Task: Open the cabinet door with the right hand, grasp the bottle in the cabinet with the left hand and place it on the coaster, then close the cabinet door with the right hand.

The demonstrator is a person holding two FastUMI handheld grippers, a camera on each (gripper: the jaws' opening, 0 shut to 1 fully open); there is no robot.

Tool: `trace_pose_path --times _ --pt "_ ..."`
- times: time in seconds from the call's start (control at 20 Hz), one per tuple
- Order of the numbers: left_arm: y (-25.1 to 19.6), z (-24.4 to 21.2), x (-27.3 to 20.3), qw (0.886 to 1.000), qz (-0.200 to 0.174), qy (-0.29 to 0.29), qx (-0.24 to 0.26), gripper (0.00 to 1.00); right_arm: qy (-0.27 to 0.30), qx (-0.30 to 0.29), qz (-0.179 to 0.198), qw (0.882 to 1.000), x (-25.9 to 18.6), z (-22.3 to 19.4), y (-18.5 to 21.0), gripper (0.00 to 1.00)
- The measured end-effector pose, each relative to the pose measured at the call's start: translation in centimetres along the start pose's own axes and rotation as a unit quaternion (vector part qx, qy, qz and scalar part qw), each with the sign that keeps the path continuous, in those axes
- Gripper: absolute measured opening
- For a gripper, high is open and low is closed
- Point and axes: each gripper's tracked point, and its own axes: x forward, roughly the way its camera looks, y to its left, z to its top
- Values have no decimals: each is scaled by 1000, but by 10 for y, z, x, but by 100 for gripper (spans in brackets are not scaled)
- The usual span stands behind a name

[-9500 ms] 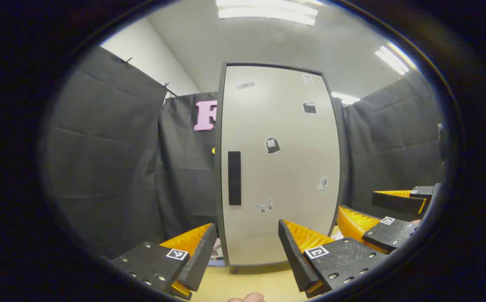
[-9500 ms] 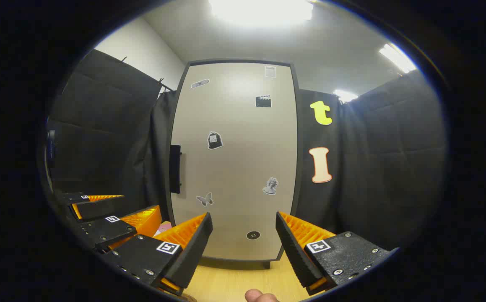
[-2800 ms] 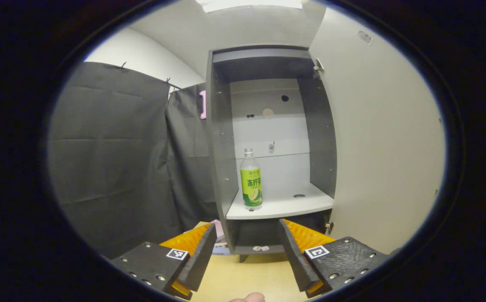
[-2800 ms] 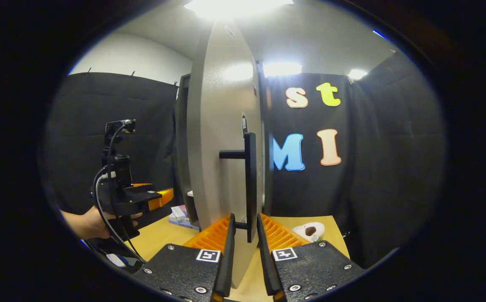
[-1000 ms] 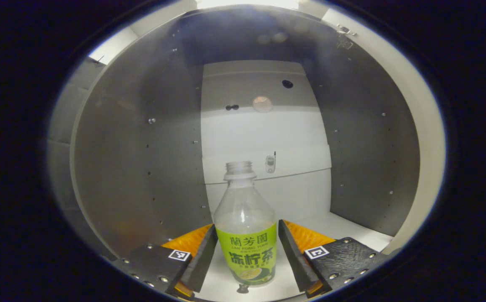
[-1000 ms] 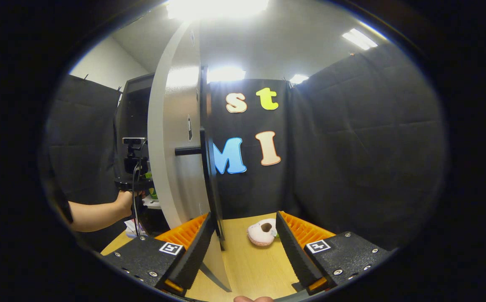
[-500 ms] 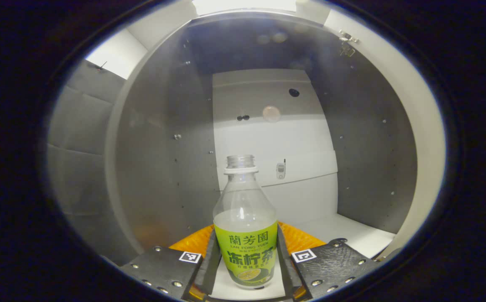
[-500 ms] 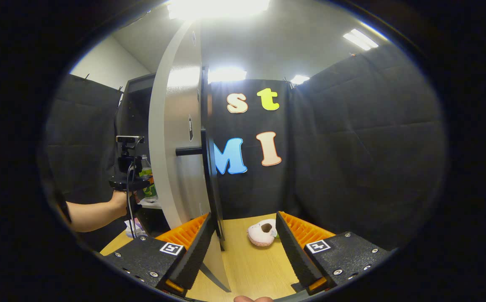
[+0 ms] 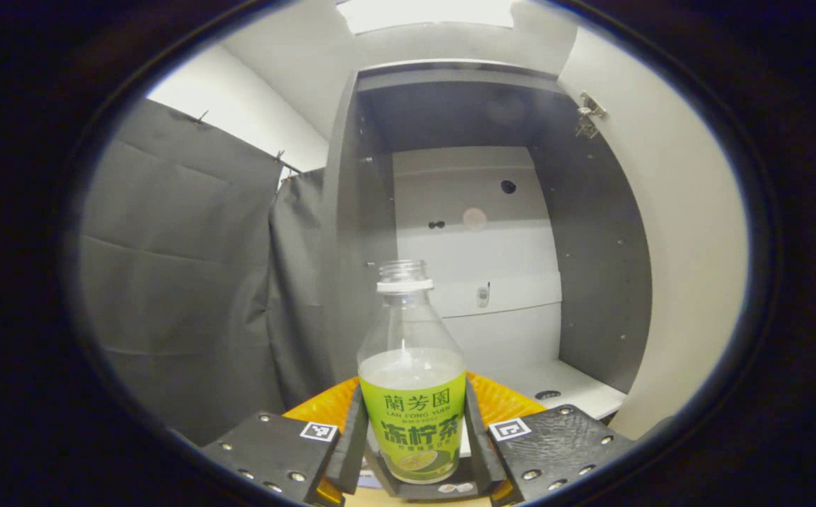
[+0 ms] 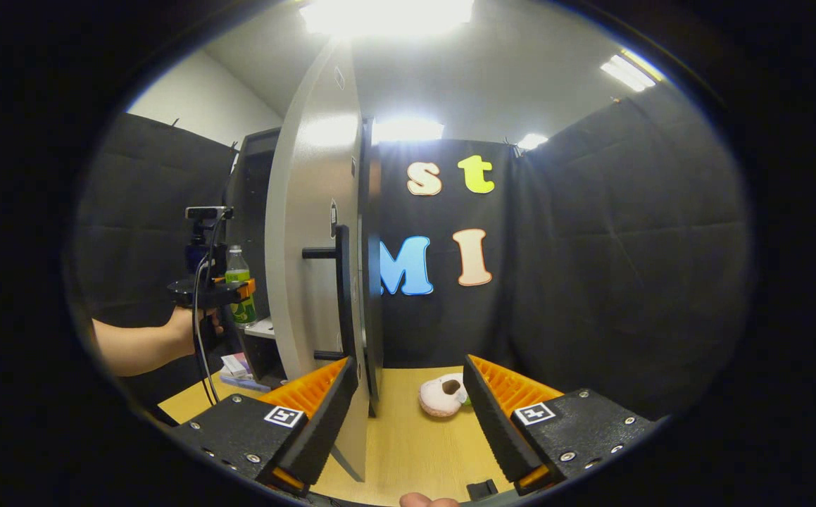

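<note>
Bottle point(image 9: 412, 394) first: I have it pinched in my left gripper point(image 9: 413, 451), both orange fingers pressing its green label from either side, and it stands upright with its cap off. It holds a pale liquid up to about the top of the label, clear above that. Behind it the cabinet point(image 9: 351, 232) stands open, and its white shelf point(image 9: 562, 384) shows a bare stretch toward the right wall with one small dark hole in it. From the right gripper view I see the bottle point(image 10: 240, 285) held out in front of the cabinet's open front, a hand point(image 10: 193, 327) on the left gripper's grip. My right gripper point(image 10: 408, 408) is spread wide, gripping nothing, with the open cabinet door point(image 10: 312, 267) edge-on just beside its left finger. On the wooden worktop point(image 10: 408, 443), near the far edge, a small round pink-and-white object lies point(image 10: 441, 396); whether that is the coaster I cannot tell.
</note>
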Motion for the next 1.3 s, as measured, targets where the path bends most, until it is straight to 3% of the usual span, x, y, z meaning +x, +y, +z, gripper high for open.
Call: trace_pose_path --times 0.1,0.45,0.5,0.65,0.7,0.8,0.85,0.9,1.2,1.3 --pt "7 2 -16 1000 14 1 7 68 1 1 15 1000 -6 -5 -5 93" --pt "24 14 -73 998 60 -8 8 69 21 16 65 998 -25 -30 -14 93" --pt "24 16 -80 998 64 -12 14 56 22 16 72 997 -27 -35 -15 93" --pt "24 23 -124 996 77 -22 32 63 26 14 79 996 -32 -49 -21 93" --pt "22 25 -139 996 84 -23 35 66 27 15 78 996 -32 -55 -23 93" --pt "22 30 -161 993 104 -27 50 63 35 16 66 997 -29 -70 -30 93" --pt "22 22 -157 992 108 -30 54 63 42 16 58 997 -27 -79 -33 93" --pt "19 16 -159 992 107 -30 55 69 50 14 50 997 -23 -89 -35 93" --pt "9 -28 -184 992 110 -11 56 69 83 48 -5 995 2 -133 -45 93" --pt "16 -59 -206 992 116 -6 56 69 95 23 -9 995 5 -149 -39 93"
